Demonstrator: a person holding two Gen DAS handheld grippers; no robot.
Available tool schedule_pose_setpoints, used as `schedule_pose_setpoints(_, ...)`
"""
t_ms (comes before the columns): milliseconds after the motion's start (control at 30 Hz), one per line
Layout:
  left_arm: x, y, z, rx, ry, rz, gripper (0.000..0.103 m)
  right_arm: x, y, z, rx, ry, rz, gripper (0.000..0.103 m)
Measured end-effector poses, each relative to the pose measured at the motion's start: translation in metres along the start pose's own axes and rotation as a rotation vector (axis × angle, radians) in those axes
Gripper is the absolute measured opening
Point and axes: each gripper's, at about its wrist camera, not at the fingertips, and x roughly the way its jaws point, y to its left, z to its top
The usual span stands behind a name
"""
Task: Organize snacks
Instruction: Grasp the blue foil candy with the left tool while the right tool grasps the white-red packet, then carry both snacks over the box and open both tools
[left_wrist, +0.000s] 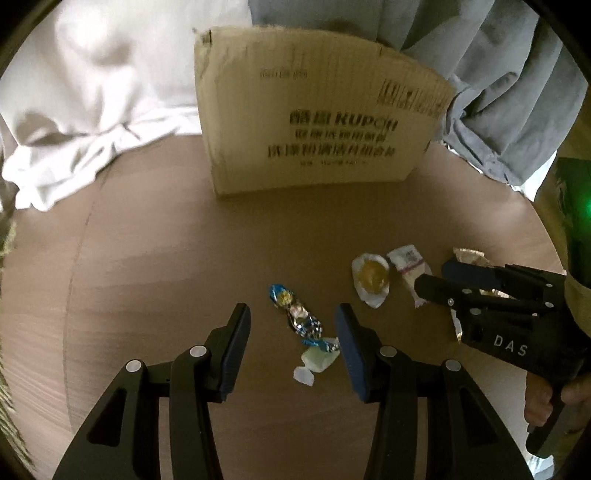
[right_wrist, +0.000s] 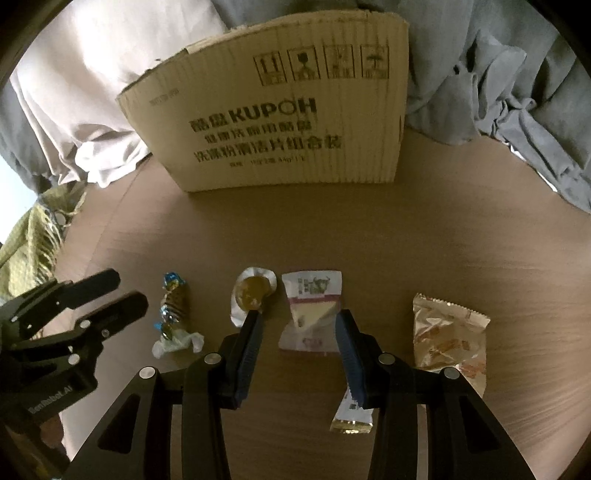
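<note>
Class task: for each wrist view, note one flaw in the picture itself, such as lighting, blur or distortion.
Left wrist view: dim, the print on the cardboard box smeared, a green glow at the right edge. Right wrist view: fisheye bends the box top into an arc; light falls on the gold snack packet, the corners are black.

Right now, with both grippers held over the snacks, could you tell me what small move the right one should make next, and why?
Probably lower the right gripper a little further and close it. Its fingers stand open on either side of the white cheese-wedge packet, nothing is held yet, and the brown cardboard box waits behind the row.
</note>
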Motion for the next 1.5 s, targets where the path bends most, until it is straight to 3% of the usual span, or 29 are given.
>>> schedule_pose_setpoints(400, 0.026, 0.001, 0.002, -0.018, 0.055, -0.018, 0.045, 0.02, -0.008, 0.002, 0.015, 0.027, -0.016, 0.042)
schedule_pose_setpoints(800, 0.038, 0.0, 0.009, -0.013, 0.078, -0.028, 0.028, 0.028, -0.011, 0.007, 0.019, 0.037, -0.014, 0.041)
schedule_pose_setpoints(900, 0.041, 0.002, 0.009, -0.014, 0.086, -0.037, 0.02, 0.028, -0.01, 0.006, 0.012, 0.034, -0.018, 0.036)
schedule_pose_setpoints(1133, 0.035, 0.001, 0.009, -0.004, 0.057, -0.037, 0.02, 0.021, -0.007, 0.003, 0.015, -0.004, -0.036, 0.034)
schedule_pose_setpoints(1500, -0.004, -0.009, 0.018, 0.025, -0.05, -0.062, 0.02, -0.022, 0.004, 0.004, 0.004, -0.112, -0.029, 0.034)
